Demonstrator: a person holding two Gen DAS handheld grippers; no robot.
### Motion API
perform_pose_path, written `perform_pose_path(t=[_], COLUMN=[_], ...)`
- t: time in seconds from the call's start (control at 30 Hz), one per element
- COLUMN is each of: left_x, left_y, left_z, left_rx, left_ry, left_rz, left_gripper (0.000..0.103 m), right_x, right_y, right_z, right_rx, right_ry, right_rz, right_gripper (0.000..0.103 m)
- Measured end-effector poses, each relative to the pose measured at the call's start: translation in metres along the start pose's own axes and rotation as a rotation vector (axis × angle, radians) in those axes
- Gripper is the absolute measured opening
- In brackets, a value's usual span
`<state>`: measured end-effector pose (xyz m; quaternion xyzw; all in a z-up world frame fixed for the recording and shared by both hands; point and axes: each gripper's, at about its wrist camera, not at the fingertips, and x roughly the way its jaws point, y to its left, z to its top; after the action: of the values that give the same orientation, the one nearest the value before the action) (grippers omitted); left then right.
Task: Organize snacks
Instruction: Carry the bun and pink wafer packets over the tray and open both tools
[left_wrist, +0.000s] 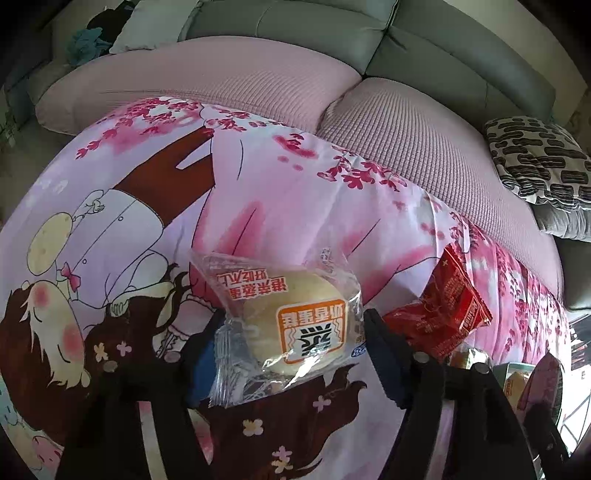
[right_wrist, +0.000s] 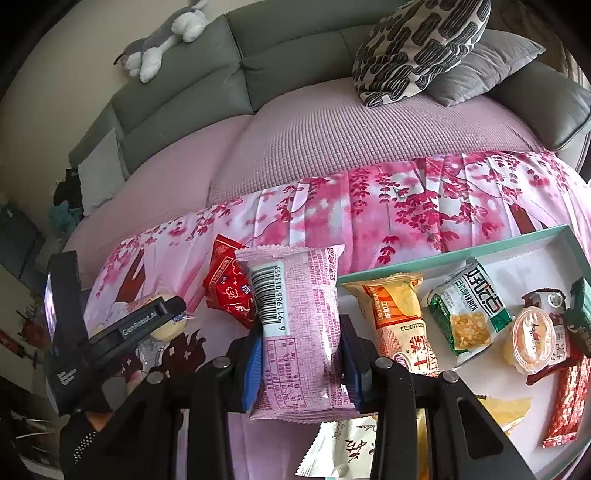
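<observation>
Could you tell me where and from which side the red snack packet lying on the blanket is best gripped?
Likely across the red packet's puffed middle, coming from above: it lies flat on the blanket, with the pink packet in the right gripper overlapping its near edge.

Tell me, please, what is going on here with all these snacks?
A person is sorting snacks on a floral cloth over a sofa, with a gripper in each hand. The right gripper is shut on a pink packet, held beside a teal tray that already holds several snacks. The left gripper is around a wrapped bun, which looks lightly pinched rather than lifted clear of the cloth. A red packet lies on the cloth, not in the tray.
</observation>
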<state>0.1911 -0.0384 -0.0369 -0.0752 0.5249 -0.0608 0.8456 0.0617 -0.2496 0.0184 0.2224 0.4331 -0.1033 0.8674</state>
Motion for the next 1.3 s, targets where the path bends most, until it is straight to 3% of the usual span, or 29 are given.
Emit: perform_pose_path(t=[0.47, 1.07, 1.3], left_x=[-0.036, -0.114, -0.118], left_y=[-0.013, -0.077, -0.115], left_z=[-0.022, -0.048, -0.066], left_rx=[0.027, 0.103, 0.186], left_ry=[-0.006, -0.077, -0.032], left_rz=[-0.038, -0.274, -0.350], left_gripper=[0.070, 0.070, 0.070], right_x=[-0.028, -0.094, -0.116], right_y=[-0.017, -0.068, -0.108], right_z=[0.002, -0.012, -0.008], right_rx=[0.051, 0.149, 0.237], right_ry=[-0.038, -0.112, -0.158], right_rz=[0.016, -0.017, -0.096], right_gripper=[0.039, 0.039, 0.039])
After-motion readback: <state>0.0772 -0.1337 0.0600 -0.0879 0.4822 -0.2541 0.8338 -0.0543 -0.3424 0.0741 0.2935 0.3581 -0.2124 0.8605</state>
